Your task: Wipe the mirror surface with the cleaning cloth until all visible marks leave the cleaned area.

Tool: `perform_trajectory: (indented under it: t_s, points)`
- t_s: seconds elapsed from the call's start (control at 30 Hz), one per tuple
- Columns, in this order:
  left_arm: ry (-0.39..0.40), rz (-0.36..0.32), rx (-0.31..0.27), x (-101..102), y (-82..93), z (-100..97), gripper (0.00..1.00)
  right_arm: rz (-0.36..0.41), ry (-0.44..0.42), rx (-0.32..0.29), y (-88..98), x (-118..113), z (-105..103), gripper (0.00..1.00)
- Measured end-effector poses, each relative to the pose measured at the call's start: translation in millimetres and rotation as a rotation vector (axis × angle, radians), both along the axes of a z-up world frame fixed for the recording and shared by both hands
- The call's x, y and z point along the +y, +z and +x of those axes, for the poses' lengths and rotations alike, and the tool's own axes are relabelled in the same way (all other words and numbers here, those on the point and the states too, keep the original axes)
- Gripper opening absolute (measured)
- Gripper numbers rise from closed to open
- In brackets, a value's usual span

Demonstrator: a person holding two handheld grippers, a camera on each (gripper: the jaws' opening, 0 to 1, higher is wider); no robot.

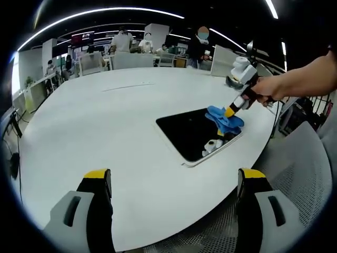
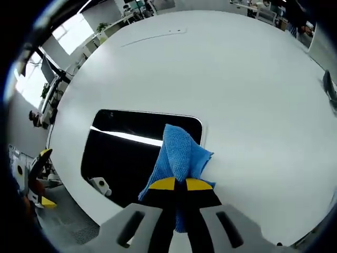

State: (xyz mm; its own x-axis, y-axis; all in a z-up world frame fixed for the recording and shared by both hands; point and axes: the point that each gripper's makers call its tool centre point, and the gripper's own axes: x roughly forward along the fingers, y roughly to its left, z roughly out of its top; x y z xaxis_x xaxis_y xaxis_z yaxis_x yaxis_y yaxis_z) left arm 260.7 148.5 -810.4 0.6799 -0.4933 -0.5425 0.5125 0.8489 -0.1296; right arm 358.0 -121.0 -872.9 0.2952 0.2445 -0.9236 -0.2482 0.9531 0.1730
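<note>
A dark rectangular mirror (image 1: 192,133) (image 2: 126,153) lies flat on the white table near its edge. A blue cleaning cloth (image 1: 224,118) (image 2: 179,155) rests on the mirror's corner, pinched between the yellow-tipped jaws of my right gripper (image 1: 231,111) (image 2: 176,184), which is shut on it. A person's hand (image 1: 271,87) holds that gripper. My left gripper (image 1: 174,179) hangs open over the table's near edge, well short of the mirror, with nothing between its jaws. The mirror reflects ceiling light strips and the right gripper.
The white table (image 1: 105,121) (image 2: 237,79) stretches far beyond the mirror. A grey mesh chair (image 1: 300,174) stands at the table's edge. Desks, chairs and people (image 1: 122,39) fill the office behind. The left gripper (image 2: 37,176) shows beyond the table's edge in the right gripper view.
</note>
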Motion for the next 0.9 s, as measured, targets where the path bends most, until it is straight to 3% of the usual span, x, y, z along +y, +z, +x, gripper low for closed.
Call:
perform_trajectory:
  t_s: [0.9]
  points:
    - [0.009, -0.004, -0.007, 1.1, 2.1, 1.0, 0.99, 0.028, -0.027, 0.013, -1.2, -1.4, 1.4, 0.00]
